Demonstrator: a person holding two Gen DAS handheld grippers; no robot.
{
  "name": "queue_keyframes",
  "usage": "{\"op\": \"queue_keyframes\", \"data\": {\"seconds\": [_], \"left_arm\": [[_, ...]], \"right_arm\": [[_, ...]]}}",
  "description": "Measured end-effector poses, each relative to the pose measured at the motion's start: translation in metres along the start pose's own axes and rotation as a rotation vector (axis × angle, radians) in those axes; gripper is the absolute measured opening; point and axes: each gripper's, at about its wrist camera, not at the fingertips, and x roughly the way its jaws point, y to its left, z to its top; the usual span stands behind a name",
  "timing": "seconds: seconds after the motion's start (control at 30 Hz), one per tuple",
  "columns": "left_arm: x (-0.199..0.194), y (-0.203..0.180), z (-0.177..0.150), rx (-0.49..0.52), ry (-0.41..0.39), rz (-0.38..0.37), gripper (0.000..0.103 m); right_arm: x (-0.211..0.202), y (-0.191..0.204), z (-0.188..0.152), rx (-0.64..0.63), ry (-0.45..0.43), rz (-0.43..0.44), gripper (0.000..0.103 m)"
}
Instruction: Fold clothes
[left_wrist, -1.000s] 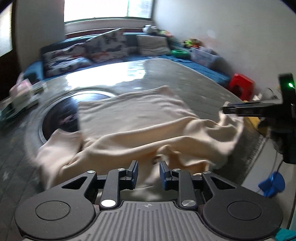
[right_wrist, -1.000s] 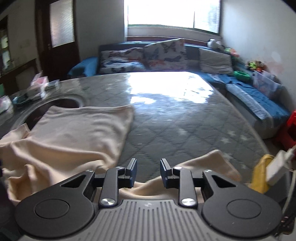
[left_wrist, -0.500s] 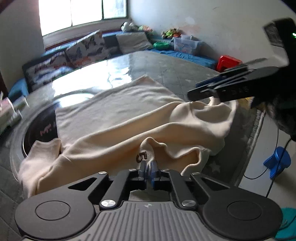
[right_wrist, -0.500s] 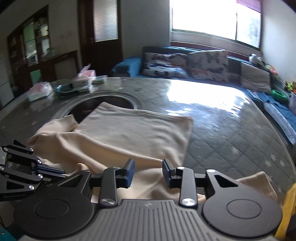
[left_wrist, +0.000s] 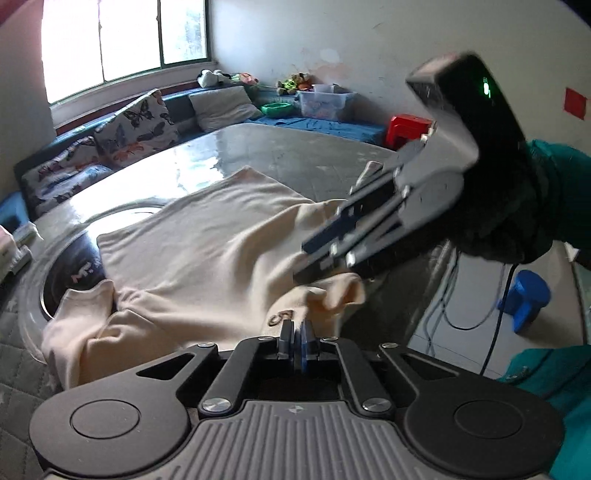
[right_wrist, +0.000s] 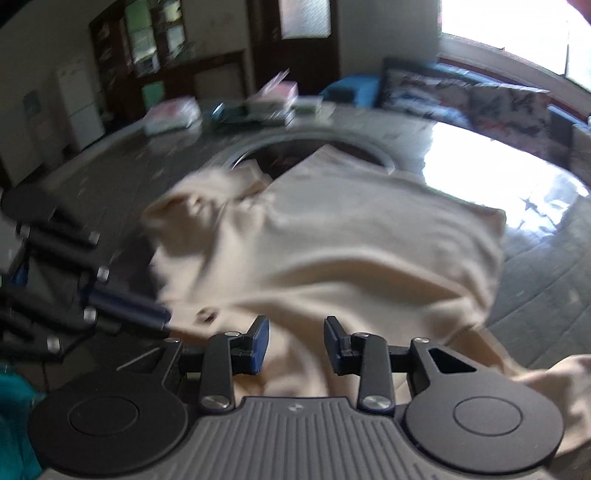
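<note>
Cream garment (left_wrist: 207, 236) now pinched at the table's (left_wrist: 280, 155) near edge.
Our left gripper (left_wrist: 294, 334) has clamped its collar; our right gripper (right_wrist: 295, 341), jaws apart, swings in beside it.

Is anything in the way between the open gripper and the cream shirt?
Nothing visible. The right gripper is open right over the cream shirt, with only cloth between its fingers. The left gripper already pinches the shirt's edge.
</note>
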Motion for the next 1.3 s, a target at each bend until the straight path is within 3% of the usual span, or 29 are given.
{"op": "queue_keyframes", "data": {"seconds": [0.27, 0.43, 0.53, 0.7, 0.77, 0.8, 0.9, 1.2, 1.3], "left_arm": [[-0.005, 0.023, 0.014, -0.06, -0.046, 0.025, 0.006], [0.009, 0.021, 0.019, -0.052, -0.039, 0.003, 0.008], [0.017, 0.022, 0.019, -0.061, -0.023, 0.009, 0.017], [0.022, 0.029, 0.017, -0.1, -0.009, 0.019, 0.018], [0.023, 0.032, 0.017, -0.115, -0.009, 0.021, 0.018], [0.023, 0.033, 0.017, -0.12, -0.009, 0.025, 0.018], [0.025, 0.039, 0.018, -0.138, -0.007, 0.042, 0.023], [0.044, 0.049, 0.018, -0.169, 0.026, 0.047, 0.024], [0.051, 0.052, 0.017, -0.174, 0.054, 0.047, 0.026]], "right_arm": [[-0.002, 0.024, -0.024, -0.094, 0.098, 0.063, 0.033], [-0.008, 0.026, -0.024, -0.114, 0.06, -0.012, 0.031], [-0.005, 0.025, -0.024, -0.111, 0.074, -0.008, 0.031], [0.003, 0.026, -0.018, -0.115, 0.049, -0.012, 0.031], [0.004, 0.028, -0.017, -0.13, 0.041, -0.016, 0.024], [0.004, 0.029, -0.017, -0.138, 0.04, -0.014, 0.011], [0.001, 0.03, -0.015, -0.16, 0.037, -0.01, 0.006], [-0.008, 0.037, -0.022, -0.218, 0.085, 0.027, 0.006], [-0.007, 0.034, -0.019, -0.201, 0.092, 0.049, 0.012]]}}
